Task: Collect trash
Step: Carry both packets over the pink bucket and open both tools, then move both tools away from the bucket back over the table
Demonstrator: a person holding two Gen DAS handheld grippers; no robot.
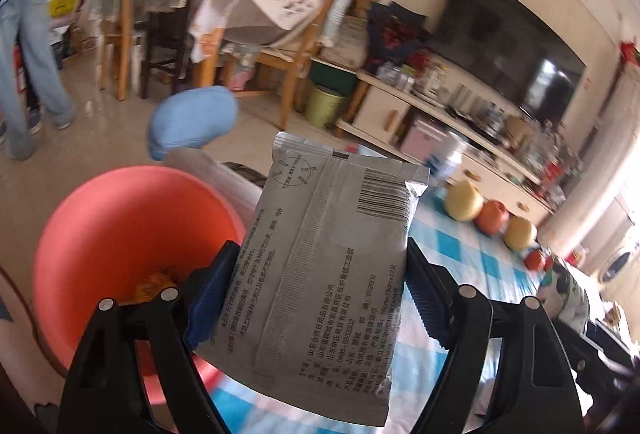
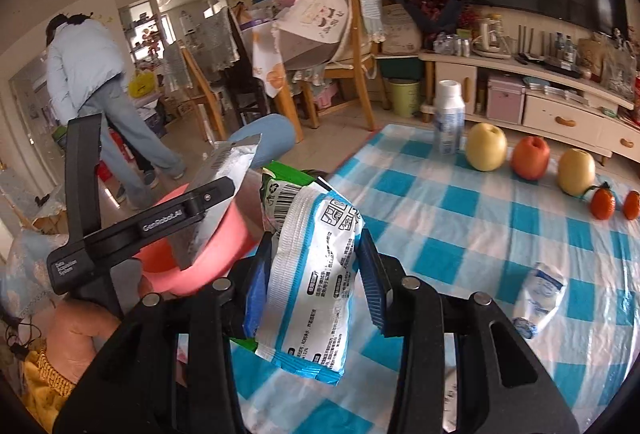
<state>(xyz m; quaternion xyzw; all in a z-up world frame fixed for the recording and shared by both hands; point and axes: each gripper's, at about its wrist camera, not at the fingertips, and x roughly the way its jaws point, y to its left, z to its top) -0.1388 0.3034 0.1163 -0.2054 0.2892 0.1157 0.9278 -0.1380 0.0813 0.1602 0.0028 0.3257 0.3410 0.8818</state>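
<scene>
**Both grippers loaded, bin lies to the left**

Your left gripper (image 1: 320,274) is clenched on a grey foil packet (image 1: 332,258). The pads press its two long edges, and the packet stands upright between them, with the barcode end far from you. Your right gripper (image 2: 316,282) grasps a crumpled blue-and-white wrapper (image 2: 312,274); a green wrapper (image 2: 280,173) seems to be pinched behind it, but I cannot tell this for sure.

The pink bin (image 1: 120,226) is near and to the left of the left gripper, just beside the packet, and its opening is turned toward you. Some yellow scrap already lies at its bottom. In the right wrist view the bin (image 2: 224,242) sits left of the right gripper, with the left gripper (image 2: 192,201) between them. So, in my judgement, the left hand is nearer and should drop first, moving the packet leftward over the rim.

On the checkered tablecloth (image 2: 460,226), one more crumpled white wrapper (image 2: 540,294) lies to the right. Far behind it stand a white bottle (image 2: 450,117) and a row of fruit (image 2: 530,157).
</scene>
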